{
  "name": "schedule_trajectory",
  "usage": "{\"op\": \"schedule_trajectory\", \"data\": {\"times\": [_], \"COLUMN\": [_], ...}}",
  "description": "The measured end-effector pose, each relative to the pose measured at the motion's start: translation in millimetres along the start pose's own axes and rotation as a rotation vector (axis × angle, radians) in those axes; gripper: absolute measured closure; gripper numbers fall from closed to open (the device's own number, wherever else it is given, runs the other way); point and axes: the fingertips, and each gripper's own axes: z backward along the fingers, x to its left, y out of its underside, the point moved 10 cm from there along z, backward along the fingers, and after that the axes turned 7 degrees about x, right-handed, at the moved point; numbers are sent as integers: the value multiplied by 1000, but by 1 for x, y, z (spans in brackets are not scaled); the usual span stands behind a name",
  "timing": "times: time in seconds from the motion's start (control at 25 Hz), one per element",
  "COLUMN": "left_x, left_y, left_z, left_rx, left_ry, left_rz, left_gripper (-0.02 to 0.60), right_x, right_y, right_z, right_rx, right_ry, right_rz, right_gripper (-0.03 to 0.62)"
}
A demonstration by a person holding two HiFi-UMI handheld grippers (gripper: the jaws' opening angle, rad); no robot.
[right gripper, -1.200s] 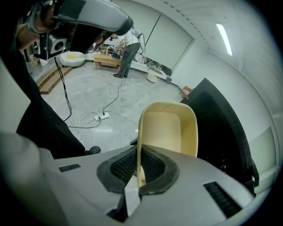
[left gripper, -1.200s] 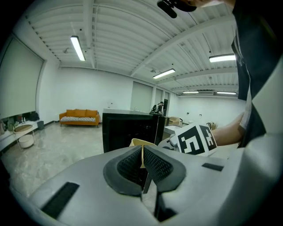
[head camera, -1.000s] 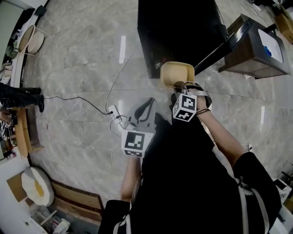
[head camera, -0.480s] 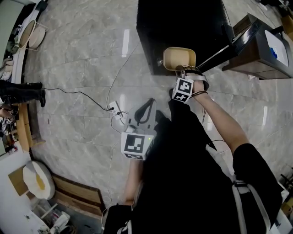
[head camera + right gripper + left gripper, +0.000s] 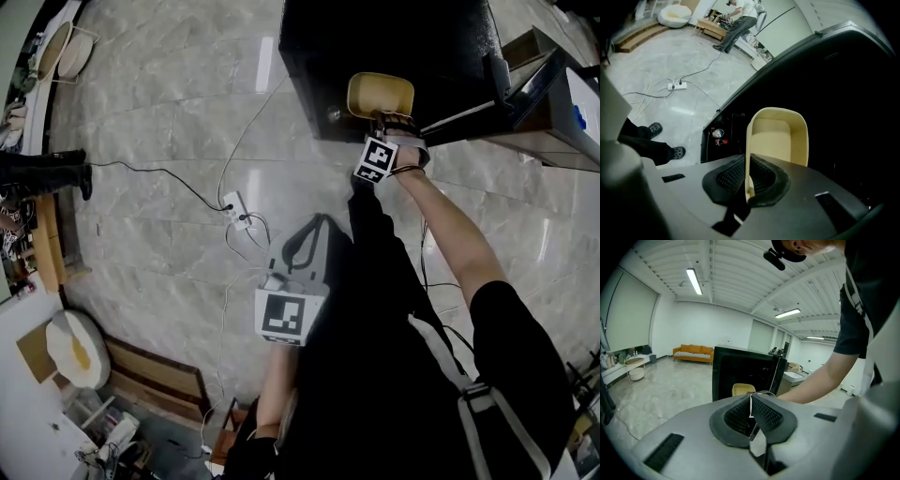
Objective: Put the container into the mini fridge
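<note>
The black mini fridge (image 5: 375,47) stands open at the top of the head view, its door (image 5: 464,105) swung out to the right. My right gripper (image 5: 382,122) is shut on the near wall of a cream rectangular container (image 5: 380,96), held at the fridge's opening. In the right gripper view the container (image 5: 780,136) stands upright before the dark inside, its thin wall pinched at my right gripper (image 5: 749,180). My left gripper (image 5: 300,248) hangs lower, over the floor, jaws shut with nothing held. From the left gripper (image 5: 751,411) I see the fridge (image 5: 740,369) and container (image 5: 743,389) ahead.
A white power strip (image 5: 236,211) with trailing cables lies on the marble floor left of the fridge. A wooden cabinet with a sink (image 5: 562,103) stands right of the door. A person's shoes (image 5: 665,152) stand near the fridge's front. An orange sofa (image 5: 693,352) stands far off.
My right gripper has carried the container up the picture, from in front of the fridge to its opening. My left gripper has drifted slightly down the picture.
</note>
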Motion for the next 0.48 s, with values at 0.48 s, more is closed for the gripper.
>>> {"op": "schedule_trajectory", "data": {"times": [0.48], "left_x": [-2], "left_y": [-6], "left_z": [-16], "left_rx": [-35], "left_ry": [-20], "left_rz": [59], "left_gripper": [540], "right_x": [-13], "right_y": [-7], "right_z": [-54], "right_rx": [31], "right_ry": [73], "right_rz": [51], "right_gripper": [560]}}
